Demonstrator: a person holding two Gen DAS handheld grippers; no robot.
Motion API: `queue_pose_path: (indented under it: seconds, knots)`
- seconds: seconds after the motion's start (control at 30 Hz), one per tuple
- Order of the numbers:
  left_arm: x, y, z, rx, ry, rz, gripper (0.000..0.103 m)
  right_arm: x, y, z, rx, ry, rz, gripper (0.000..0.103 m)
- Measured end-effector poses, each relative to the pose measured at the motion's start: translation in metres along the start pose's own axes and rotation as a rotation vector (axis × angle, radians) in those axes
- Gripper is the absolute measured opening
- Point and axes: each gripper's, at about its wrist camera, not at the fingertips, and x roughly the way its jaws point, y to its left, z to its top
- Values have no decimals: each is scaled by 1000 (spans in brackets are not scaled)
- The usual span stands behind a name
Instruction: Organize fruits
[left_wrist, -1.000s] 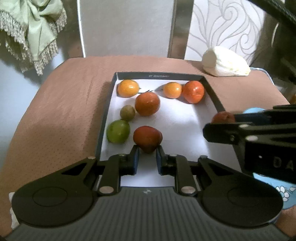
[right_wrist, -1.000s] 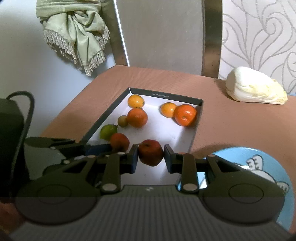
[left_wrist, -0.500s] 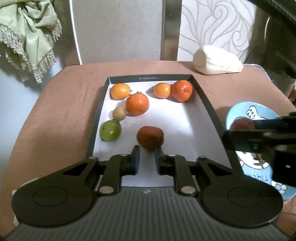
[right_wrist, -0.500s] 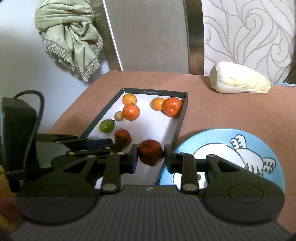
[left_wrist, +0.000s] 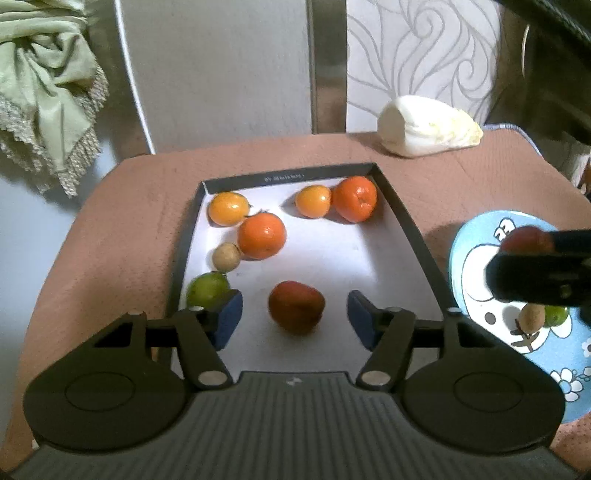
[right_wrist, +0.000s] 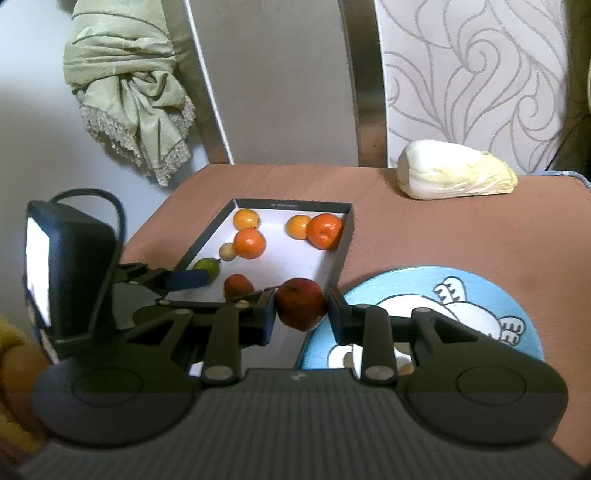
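Now, on the left, the left gripper (left_wrist: 294, 320) hangs over the white-lined tray (left_wrist: 402, 225), its jaws opening around a dark red fruit (left_wrist: 296, 307) lying free on the liner. The small print on the tray's far rim is too blurred to read. Rightward, the right gripper (right_wrist: 301, 306) clenches another red fruit (right_wrist: 301, 303) above the blue cartoon plate (right_wrist: 476, 291).

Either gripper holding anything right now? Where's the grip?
Right gripper: round dark-red fruit, pinched at its two sides. Left gripper: nothing; jaws opening around another dark-red fruit lying in the black tray, untouched.
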Motion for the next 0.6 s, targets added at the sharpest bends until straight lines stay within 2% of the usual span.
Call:
queue_pose_path:
  seconds: [0.03,0.13,0.33,0.6]
  knots:
    - [4,0,0,-1,23,-18,50,-1,-1,0,2,-3,-6,33]
    - [10,-1,-2,-5,65,-42,39,-6,-4,-1,10,-8,-21,33]
    - [9,-3,-3,7,61,-39,37,-12,-6,-5,24,-16,-32,33]
    - [-13,-9,-1,18,3,-61,37,-19,-3,-11,17,-17,-19,33]
